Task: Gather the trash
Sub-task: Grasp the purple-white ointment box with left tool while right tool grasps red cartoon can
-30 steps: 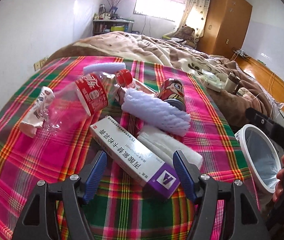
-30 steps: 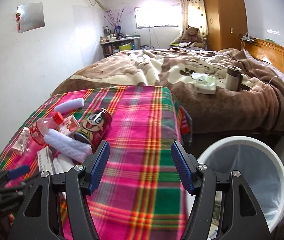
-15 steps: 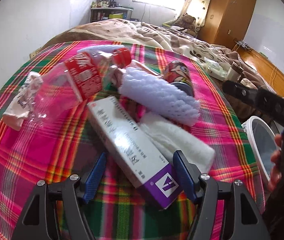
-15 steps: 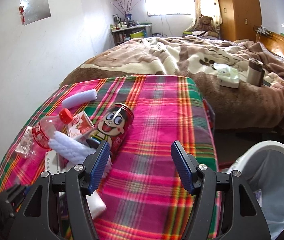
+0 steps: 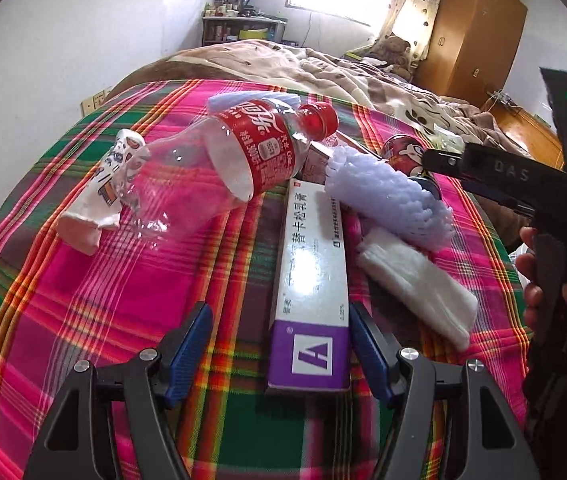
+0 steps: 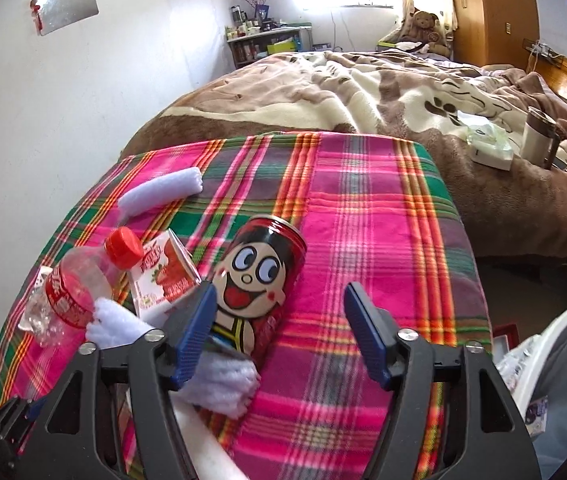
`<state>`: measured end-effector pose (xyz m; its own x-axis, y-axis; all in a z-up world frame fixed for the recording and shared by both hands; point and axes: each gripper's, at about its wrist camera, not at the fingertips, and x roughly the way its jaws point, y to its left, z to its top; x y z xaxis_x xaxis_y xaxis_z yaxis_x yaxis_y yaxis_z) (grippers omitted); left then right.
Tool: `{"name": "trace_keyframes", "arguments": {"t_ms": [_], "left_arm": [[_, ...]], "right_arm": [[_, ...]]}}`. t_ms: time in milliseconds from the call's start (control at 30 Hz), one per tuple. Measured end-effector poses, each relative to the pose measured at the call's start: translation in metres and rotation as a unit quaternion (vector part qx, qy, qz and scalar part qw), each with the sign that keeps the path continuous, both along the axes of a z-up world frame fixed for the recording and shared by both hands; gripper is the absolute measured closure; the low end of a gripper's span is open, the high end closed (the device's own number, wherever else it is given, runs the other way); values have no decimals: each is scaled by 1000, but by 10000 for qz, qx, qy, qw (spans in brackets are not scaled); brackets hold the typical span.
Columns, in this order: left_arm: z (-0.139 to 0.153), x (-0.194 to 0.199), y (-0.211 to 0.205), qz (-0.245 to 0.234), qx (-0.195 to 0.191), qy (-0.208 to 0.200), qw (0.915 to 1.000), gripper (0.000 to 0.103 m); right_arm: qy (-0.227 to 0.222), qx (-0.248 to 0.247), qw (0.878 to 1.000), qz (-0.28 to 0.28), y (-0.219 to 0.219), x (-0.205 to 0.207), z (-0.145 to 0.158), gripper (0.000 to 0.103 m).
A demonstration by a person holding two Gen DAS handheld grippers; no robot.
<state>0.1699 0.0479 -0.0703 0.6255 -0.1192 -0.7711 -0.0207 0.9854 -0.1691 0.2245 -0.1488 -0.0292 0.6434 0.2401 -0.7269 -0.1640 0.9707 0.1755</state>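
White bin (image 6: 539,344), cut off right of the opening, empty right gripper (image 6: 279,334), holds wrappers; left gripper (image 5: 279,346) spread astride ointment box (image 5: 312,308).

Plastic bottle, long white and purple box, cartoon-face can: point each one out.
Plastic bottle (image 5: 239,156), left wrist view, on its red label.
Long box (image 5: 311,288), left wrist view, on the white top face.
Cartoon-face can (image 6: 257,280), right wrist view, on the printed face.
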Motion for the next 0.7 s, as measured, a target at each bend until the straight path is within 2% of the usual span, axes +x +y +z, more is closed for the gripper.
{"name": "trace_keyframes", "arguments": {"t_ms": [267, 600, 633, 700], "left_arm": [[0, 22, -3, -132, 171, 9, 9998, 35], [-3, 40, -2, -166, 201, 34, 9997, 35], [-3, 42, -2, -167, 179, 39, 9997, 35], [-2, 42, 0, -163, 112, 19, 9998, 47]], "right_arm": [[221, 24, 9997, 56, 13, 18, -5, 32], [491, 179, 9986, -66, 13, 32, -16, 32], [491, 156, 9986, -76, 13, 32, -16, 32], [446, 11, 9990, -47, 16, 31, -14, 32]]}}
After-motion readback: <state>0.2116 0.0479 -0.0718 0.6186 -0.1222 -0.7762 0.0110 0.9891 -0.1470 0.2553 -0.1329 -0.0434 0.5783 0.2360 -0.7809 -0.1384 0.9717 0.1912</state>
